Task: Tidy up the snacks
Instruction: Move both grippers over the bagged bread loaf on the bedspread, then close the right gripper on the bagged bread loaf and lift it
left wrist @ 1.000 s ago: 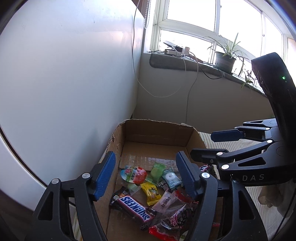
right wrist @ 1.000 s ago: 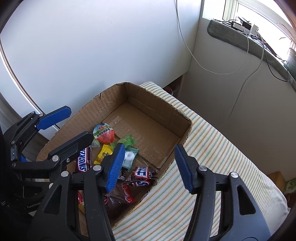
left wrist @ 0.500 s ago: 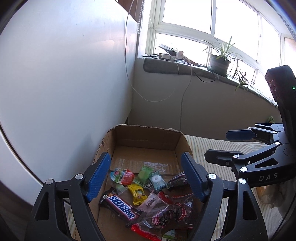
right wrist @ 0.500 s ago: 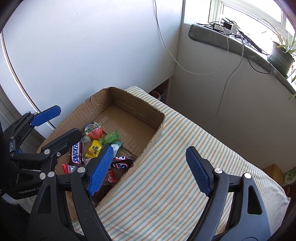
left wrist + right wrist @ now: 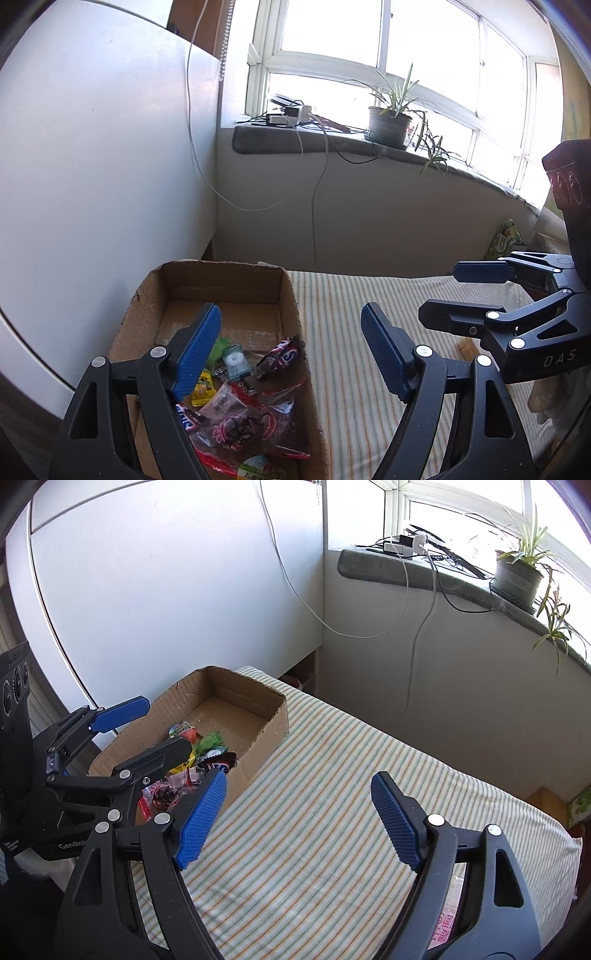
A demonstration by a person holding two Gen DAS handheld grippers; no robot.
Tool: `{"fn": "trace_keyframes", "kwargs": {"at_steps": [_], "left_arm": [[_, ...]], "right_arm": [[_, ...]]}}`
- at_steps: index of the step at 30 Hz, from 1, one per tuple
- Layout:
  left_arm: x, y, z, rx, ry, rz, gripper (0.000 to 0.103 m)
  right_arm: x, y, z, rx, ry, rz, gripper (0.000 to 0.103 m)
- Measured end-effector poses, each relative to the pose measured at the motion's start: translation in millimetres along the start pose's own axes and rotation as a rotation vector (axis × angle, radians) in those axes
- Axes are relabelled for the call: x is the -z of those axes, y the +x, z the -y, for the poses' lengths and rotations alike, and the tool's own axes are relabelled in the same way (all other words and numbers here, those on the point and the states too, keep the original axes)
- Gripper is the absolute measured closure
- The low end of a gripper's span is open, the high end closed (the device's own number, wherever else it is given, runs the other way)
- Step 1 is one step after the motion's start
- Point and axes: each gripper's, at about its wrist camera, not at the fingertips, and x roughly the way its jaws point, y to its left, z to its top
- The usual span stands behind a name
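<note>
An open cardboard box (image 5: 221, 284) (image 5: 273, 716) stands at the left end of a striped cloth (image 5: 351, 314) (image 5: 332, 775). In its near half lie several wrapped snacks: a dark Snickers mini (image 5: 282, 356) (image 5: 221, 758), a mint candy (image 5: 234, 363), a yellow sweet (image 5: 203, 387), clear bags with red print (image 5: 240, 424), a red jelly cup (image 5: 184, 733) and a green candy (image 5: 210, 740). My left gripper (image 5: 291, 343) (image 5: 164, 725) hovers over the box's right wall, open and empty. My right gripper (image 5: 299, 812) (image 5: 443, 291) hangs open over bare cloth to the right of the box, holding nothing.
A white panel stands close behind and left of the box. Beyond the cloth is a grey wall with hanging cables, and a sill with chargers and a potted plant (image 5: 388, 122). A green packet (image 5: 506, 236) sits at the far right, and a small tan thing (image 5: 467, 347) lies on the cloth.
Both grippers have drawn back and to the right, away from the box, and risen a little. Both pairs of jaws stand wider than before. The right one has left the box for bare cloth.
</note>
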Motion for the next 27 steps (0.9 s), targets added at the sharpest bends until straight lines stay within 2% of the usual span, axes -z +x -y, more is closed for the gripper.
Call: {"fn": "trace_keyframes", "kwargs": {"at_steps": [3, 7, 12, 15, 20, 27], "left_arm": [[1, 3, 16, 0.024, 0.022, -0.008, 0.025], [4, 8, 40, 0.051, 0.075, -0.019, 0.025], [13, 14, 70, 0.119, 0.112, -0.04, 0.025], [20, 20, 89, 0.197, 0.114, -0.081, 0.025], [37, 32, 128, 0.277, 0.167, -0.16, 0.025], [61, 50, 173, 0.412, 0.177, -0.282, 0.025]], "right_arm": [[11, -12, 14, 0.021, 0.02, 0.007, 0.02], [25, -31, 32, 0.089, 0.038, 0.034, 0.02], [51, -53, 69, 0.099, 0.144, 0.041, 0.02], [70, -59, 95, 0.128, 0.207, 0.02, 0.02], [103, -63, 130, 0.181, 0.274, -0.026, 0.02], [139, -59, 161, 0.149, 0.327, -0.089, 0.02]]}}
